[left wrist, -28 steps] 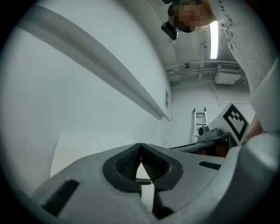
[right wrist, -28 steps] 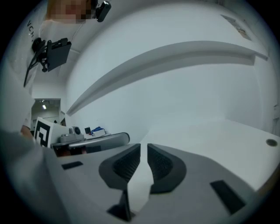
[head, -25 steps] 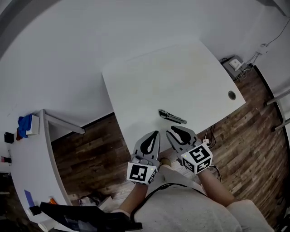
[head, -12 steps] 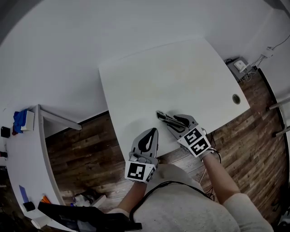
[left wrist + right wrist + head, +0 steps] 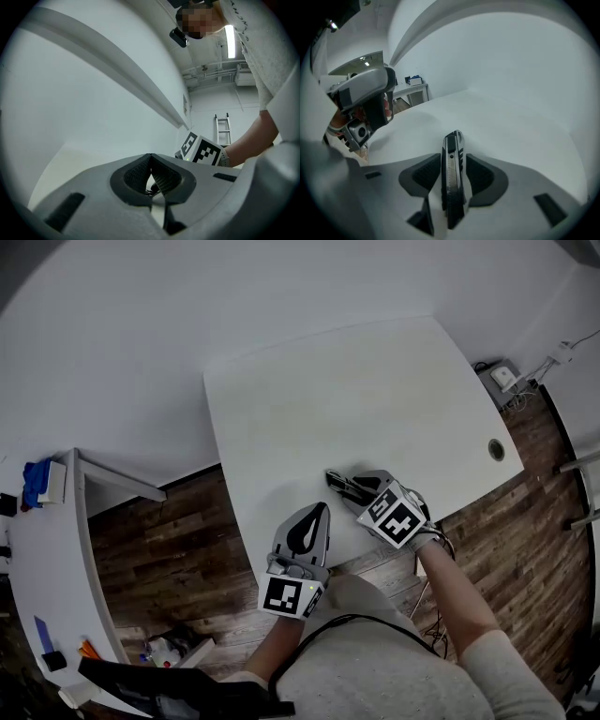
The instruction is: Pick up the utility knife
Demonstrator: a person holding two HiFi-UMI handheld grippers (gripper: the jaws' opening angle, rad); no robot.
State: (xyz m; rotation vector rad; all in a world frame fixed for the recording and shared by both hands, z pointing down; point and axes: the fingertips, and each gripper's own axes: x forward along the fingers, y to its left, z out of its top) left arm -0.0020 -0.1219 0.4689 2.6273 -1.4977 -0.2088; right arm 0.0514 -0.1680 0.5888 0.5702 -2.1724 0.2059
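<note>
Wood floor (image 5: 169, 549) surrounds a plain white bench (image 5: 375, 381), bare but for the knife (image 5: 340, 482), which lies flat near the front edge.

The right claw (image 5: 361, 491) is down at the bench and straddles the knife. In the right gripper view the knife (image 5: 453, 154) runs lengthwise between the jaws, one pad (image 5: 423, 177) on each flank with a thin gap showing on both sides, so this claw (image 5: 451, 183) is released, not yet gripping. The left claw (image 5: 309, 521) sits at the bench edge, just beside the right. Its pads (image 5: 161, 177) meet at the tips with nothing between them: clenched and empty.

I judge the step in hand to be the grasp itself, with the approach done. Next the right jaws need to close squarely on the knife's sides, keeping it centred, before any lift off the bench.
</note>
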